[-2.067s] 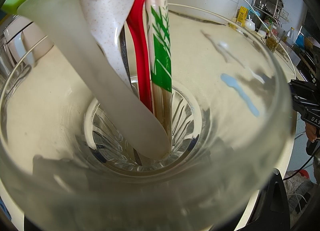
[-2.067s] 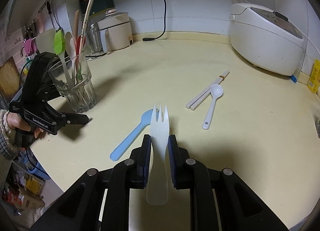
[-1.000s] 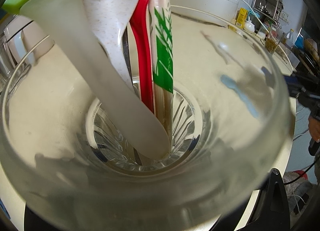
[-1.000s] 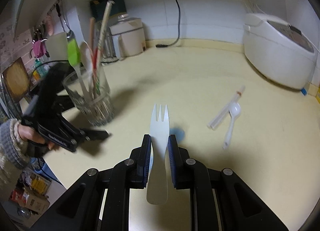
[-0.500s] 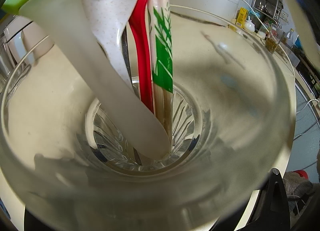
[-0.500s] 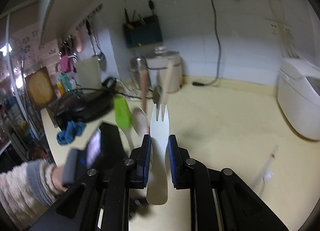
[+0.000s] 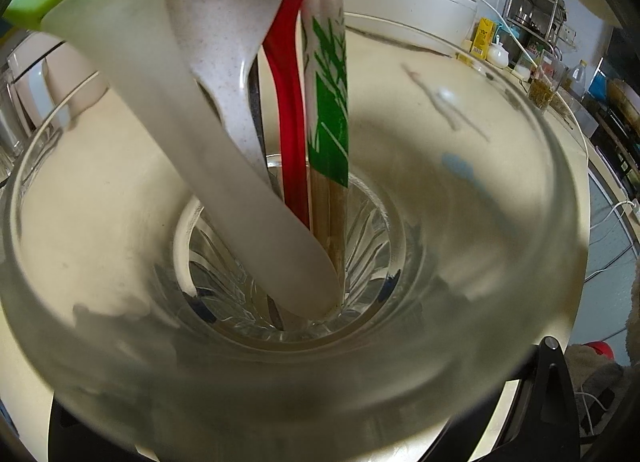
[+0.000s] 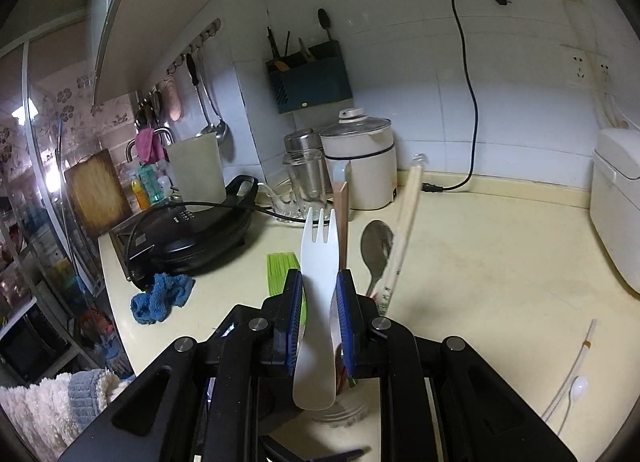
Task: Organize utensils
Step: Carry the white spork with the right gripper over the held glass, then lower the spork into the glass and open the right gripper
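Note:
A clear glass cup (image 7: pixel 500 302) fills the left wrist view. It holds a white spatula (image 7: pixel 208 142) with a green tip, a speckled spoon (image 7: pixel 224 34), a red utensil (image 7: pixel 292 110) and green-printed chopsticks (image 7: pixel 328 110). My left gripper (image 7: pixel 312 430) has the cup between its black fingers (image 7: pixel 554 382); the pads are hidden. My right gripper (image 8: pixel 319 294) is shut on a white plastic fork (image 8: pixel 318 262), tines up, just above the cup's utensils (image 8: pixel 376 246). The cup base (image 8: pixel 340 416) shows below the fork handle. A blue spoon (image 7: pixel 464 174) lies on the counter beyond the cup.
A white spoon (image 8: pixel 576 386) and pale chopsticks (image 8: pixel 578 358) lie on the cream counter (image 8: pixel 500 262) at lower right. A rice cooker (image 8: pixel 616 198) stands right. A black griddle (image 8: pixel 192 230), blue cloth (image 8: pixel 160 298), white pot (image 8: pixel 360 166) and glass jar (image 8: pixel 304 178) crowd the back left.
My right gripper rose and swung left with the fork, from the open counter to above the cup. It left the left wrist view. The left gripper and cup stayed put.

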A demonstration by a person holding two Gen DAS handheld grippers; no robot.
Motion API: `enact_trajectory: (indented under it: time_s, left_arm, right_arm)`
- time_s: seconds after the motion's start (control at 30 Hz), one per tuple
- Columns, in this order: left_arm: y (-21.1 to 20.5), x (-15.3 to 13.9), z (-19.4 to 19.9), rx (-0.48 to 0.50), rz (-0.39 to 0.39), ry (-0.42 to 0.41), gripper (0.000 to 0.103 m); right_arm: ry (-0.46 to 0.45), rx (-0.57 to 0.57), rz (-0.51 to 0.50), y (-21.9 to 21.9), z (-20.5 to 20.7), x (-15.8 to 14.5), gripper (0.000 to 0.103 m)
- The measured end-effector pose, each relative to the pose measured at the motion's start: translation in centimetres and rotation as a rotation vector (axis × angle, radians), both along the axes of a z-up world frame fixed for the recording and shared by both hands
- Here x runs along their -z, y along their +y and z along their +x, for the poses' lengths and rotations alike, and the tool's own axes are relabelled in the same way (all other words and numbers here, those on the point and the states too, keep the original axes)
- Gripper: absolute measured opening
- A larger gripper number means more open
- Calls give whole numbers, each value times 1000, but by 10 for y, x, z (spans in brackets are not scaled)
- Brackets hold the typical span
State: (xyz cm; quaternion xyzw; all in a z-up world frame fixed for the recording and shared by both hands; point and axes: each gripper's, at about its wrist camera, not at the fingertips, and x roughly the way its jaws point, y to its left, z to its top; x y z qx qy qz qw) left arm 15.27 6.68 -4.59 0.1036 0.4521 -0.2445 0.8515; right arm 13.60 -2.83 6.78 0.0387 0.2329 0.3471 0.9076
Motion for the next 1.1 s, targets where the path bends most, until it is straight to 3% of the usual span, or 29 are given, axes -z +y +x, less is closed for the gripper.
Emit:
enact_trajectory:
  time_s: [0.33, 1.1]
  left_arm:
    - [-2, 0, 1, 2, 14, -3, 102]
    - [-5, 2, 1, 2, 20, -3, 102]
  right_arm:
    - [-65, 11, -37, 11, 5, 3, 17]
    - [-106, 47, -61, 15, 2, 12, 18]
